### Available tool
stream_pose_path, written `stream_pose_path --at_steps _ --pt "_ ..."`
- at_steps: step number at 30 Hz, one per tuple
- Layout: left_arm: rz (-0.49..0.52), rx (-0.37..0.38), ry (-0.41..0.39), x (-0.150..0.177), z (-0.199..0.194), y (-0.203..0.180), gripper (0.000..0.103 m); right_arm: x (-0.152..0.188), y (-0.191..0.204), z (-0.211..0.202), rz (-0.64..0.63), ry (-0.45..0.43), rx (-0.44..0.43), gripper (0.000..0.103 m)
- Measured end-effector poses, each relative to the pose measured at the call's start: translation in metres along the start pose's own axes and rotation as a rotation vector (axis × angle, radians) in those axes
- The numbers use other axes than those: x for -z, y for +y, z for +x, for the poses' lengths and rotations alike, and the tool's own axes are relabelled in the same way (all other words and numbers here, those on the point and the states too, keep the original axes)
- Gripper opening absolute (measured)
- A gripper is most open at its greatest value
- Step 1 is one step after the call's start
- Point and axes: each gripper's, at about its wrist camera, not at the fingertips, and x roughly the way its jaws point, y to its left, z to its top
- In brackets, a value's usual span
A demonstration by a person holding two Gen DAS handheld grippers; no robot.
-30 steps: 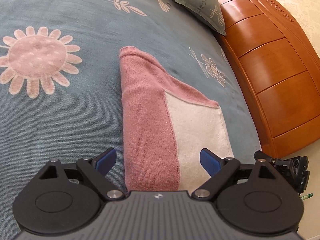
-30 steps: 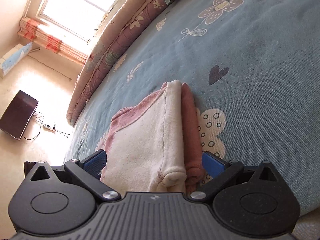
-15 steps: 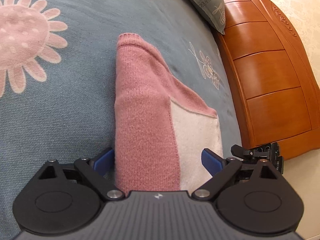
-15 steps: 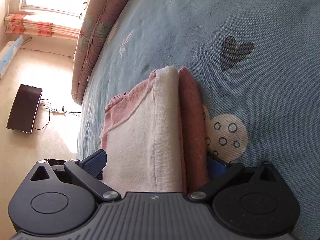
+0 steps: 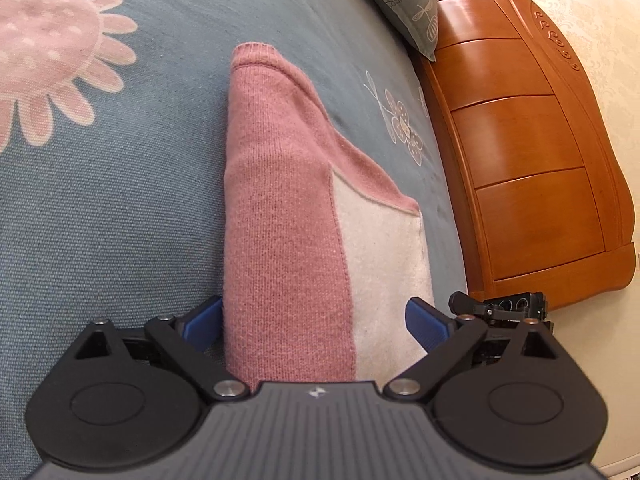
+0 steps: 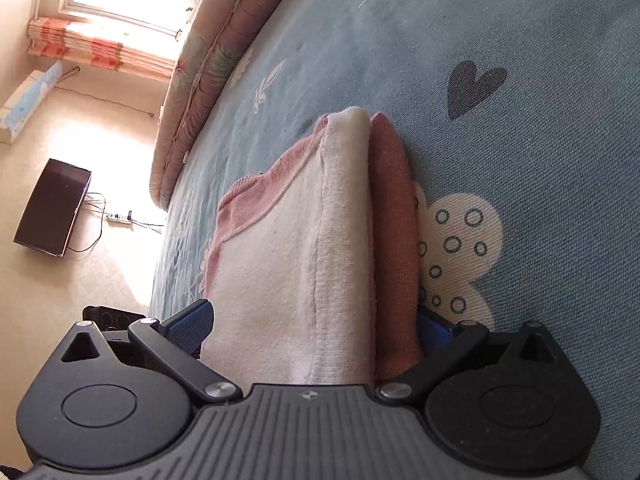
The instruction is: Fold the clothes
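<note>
A folded pink and white sweater [image 5: 288, 208] lies on the blue bedspread [image 5: 120, 184]. My left gripper [image 5: 314, 322] is open, and its blue pads stand on either side of the sweater's near end, the left pad against the pink folded edge. In the right wrist view the same sweater [image 6: 288, 248] shows as a white layer with a darker pink fold beside it. My right gripper [image 6: 310, 324] is open as well and straddles the opposite end; the pink fold partly hides its right pad. Neither gripper pinches the cloth.
A wooden headboard [image 5: 528, 148] runs along the right of the bed, with a grey pillow [image 5: 404, 0] against it. A rolled floral quilt [image 6: 208, 64] lies at the far bed edge. On the floor are a dark box [image 6: 52, 208] and a power strip [image 6: 120, 218].
Both grippers have moved forward over the sweater's ends, so the cloth now fills the gap between each pair of fingers. The sweater itself has stayed in place.
</note>
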Motion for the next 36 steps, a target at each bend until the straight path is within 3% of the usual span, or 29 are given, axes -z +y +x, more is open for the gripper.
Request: stream_pose_path --at_steps 6,12,19,25,36 --pt "0.001 -0.003 0.005 -0.011 0.013 -0.006 0.098 -0.025 0.001 0.016 0.037 0.021 -0.017 0.103" --pt "-0.009 0.052 0.037 -0.002 0.009 0.003 0.098 -0.004 0.001 0.011 0.011 0.087 -0.046 0.103" --pt "0.015 0.026 0.062 -0.020 0.031 -0.012 0.101 -0.023 0.008 0.028 0.006 0.087 -0.049 0.103" --pt "0.035 0.059 0.046 -0.015 0.028 -0.005 0.098 -0.011 0.006 0.020 -0.090 0.061 -0.104 0.103" --pt "0.024 0.066 0.057 -0.023 0.029 -0.001 0.100 -0.012 0.008 0.021 -0.110 0.047 -0.081 0.103"
